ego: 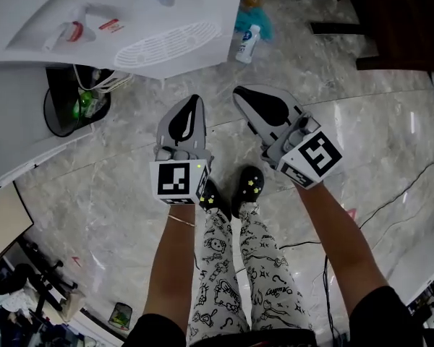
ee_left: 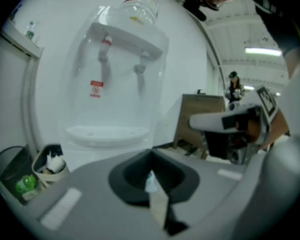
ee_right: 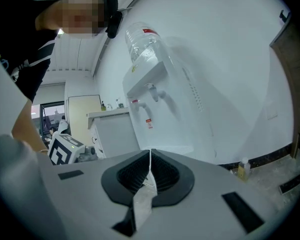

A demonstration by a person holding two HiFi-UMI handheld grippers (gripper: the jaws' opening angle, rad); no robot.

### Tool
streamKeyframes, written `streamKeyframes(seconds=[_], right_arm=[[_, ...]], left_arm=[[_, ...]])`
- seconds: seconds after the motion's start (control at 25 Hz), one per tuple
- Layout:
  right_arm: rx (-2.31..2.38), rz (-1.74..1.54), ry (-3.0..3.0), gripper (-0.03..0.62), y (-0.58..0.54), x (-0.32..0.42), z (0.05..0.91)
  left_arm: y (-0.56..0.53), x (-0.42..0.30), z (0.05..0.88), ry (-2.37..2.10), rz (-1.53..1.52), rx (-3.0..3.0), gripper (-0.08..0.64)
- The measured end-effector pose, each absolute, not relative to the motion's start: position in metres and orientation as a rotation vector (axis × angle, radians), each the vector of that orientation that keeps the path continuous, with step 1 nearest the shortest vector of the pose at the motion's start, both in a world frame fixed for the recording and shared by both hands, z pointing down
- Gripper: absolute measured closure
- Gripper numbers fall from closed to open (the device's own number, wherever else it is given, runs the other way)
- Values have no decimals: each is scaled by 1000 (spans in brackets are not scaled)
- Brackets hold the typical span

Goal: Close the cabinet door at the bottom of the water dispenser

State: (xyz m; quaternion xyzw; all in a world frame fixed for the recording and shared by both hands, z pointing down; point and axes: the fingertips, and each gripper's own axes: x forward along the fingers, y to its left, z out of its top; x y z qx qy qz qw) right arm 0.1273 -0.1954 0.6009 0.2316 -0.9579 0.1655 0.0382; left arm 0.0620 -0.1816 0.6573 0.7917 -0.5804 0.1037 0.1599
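The water dispenser [ego: 130,27] stands just ahead of me, but its cabinet door shows in no view. The head view catches only the top, and in the gripper views my own tongs block the lower part. Reaching down blind, I could clip the waste bin [ego: 76,107] beside it. Left tongs [ego: 194,101] and right tongs [ego: 240,92] are pressed together, holding nothing, so a push might skid off the door. The left gripper view faces the taps [ee_left: 106,41]; the right shows the dispenser's side.
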Motion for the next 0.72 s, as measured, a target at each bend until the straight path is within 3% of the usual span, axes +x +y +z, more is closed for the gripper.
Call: streamKeyframes(seconds=[0.24, 0.72], right_arm=[[706, 543, -2883, 577, -169, 115, 606], [756, 578, -2885, 577, -134, 109, 551]], left_arm=[[-137, 33, 649, -1697, 461, 2168, 559], [-101, 16, 587, -1754, 301, 2110, 560]])
